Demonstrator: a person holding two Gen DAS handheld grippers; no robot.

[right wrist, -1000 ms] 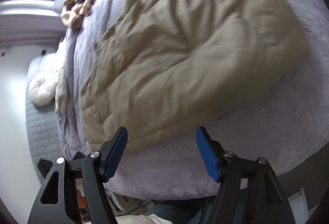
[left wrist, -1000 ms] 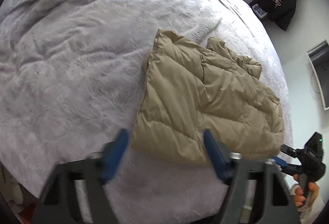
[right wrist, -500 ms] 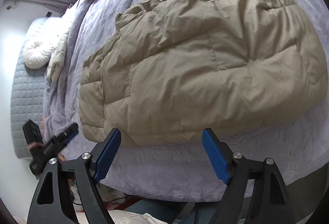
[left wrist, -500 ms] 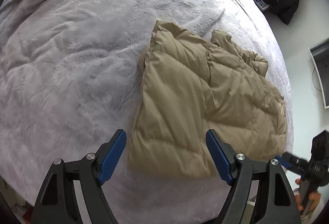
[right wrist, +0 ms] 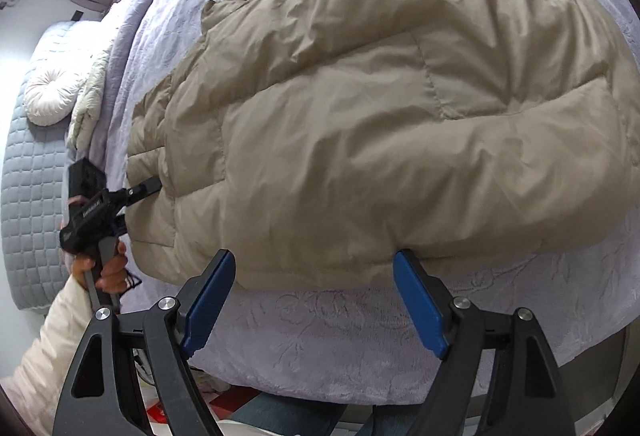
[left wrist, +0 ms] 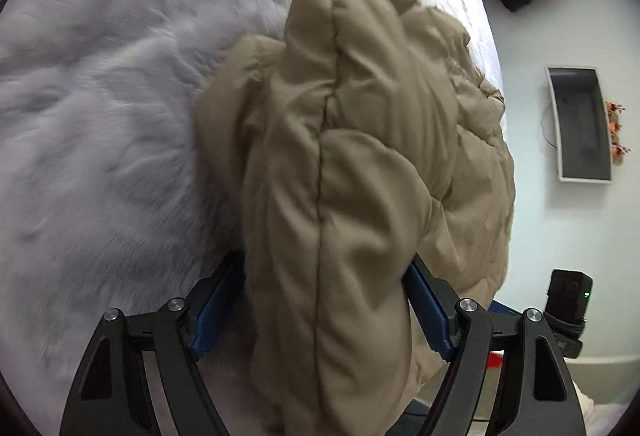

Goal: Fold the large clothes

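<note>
The left tool holds the jacket corner; the right tool, wide, faces its near long edge.

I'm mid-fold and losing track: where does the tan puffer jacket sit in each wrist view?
Left wrist view: the tan puffer jacket fills the centre, its near edge bunched between the left claw pads.
Right wrist view: it spreads across the middle and upper right, just beyond the open right claw; the left claw meets its left edge.
Shared landmark: the lavender bedspread.
</note>
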